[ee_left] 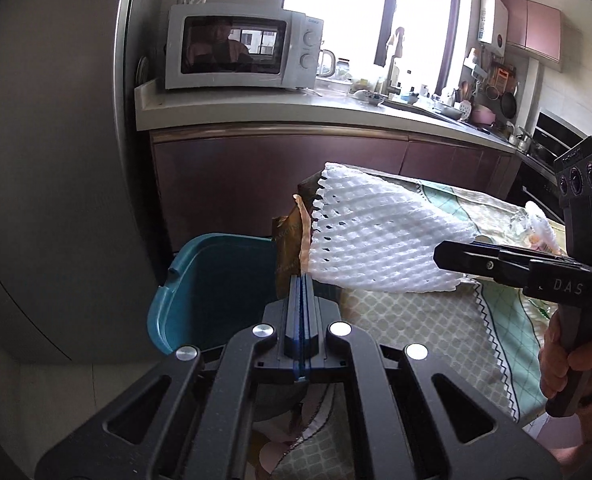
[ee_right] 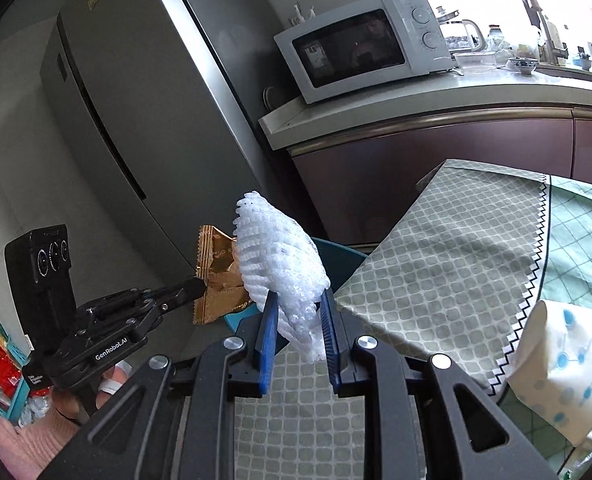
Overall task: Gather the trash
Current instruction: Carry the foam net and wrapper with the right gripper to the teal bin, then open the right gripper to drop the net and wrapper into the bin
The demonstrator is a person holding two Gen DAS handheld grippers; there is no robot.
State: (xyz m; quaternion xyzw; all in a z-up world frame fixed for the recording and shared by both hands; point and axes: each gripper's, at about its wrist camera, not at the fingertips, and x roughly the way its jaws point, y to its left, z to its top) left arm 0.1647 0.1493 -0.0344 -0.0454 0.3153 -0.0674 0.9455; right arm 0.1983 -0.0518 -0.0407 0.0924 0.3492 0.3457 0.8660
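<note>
My left gripper (ee_left: 303, 282) is shut on a gold-brown snack wrapper (ee_left: 287, 248), which hangs over the open teal bin (ee_left: 215, 280). Coming in from the right, my right gripper (ee_left: 442, 258) is shut on a white foam fruit net (ee_left: 376, 236), held just beside the wrapper. In the right wrist view the foam net (ee_right: 279, 256) is squeezed between the blue pads of the right gripper (ee_right: 298, 314). To its left, the left gripper (ee_right: 199, 284) pinches the gold wrapper (ee_right: 215, 276). The bin's rim (ee_right: 344, 254) shows behind the net.
The table with a green patterned cloth (ee_right: 436, 260) stands right of the bin, and a crumpled paper cup (ee_right: 564, 360) lies on it. A grey fridge (ee_right: 135, 100) rises left of the bin. Behind is a counter (ee_left: 255, 106) with a microwave (ee_left: 239, 46).
</note>
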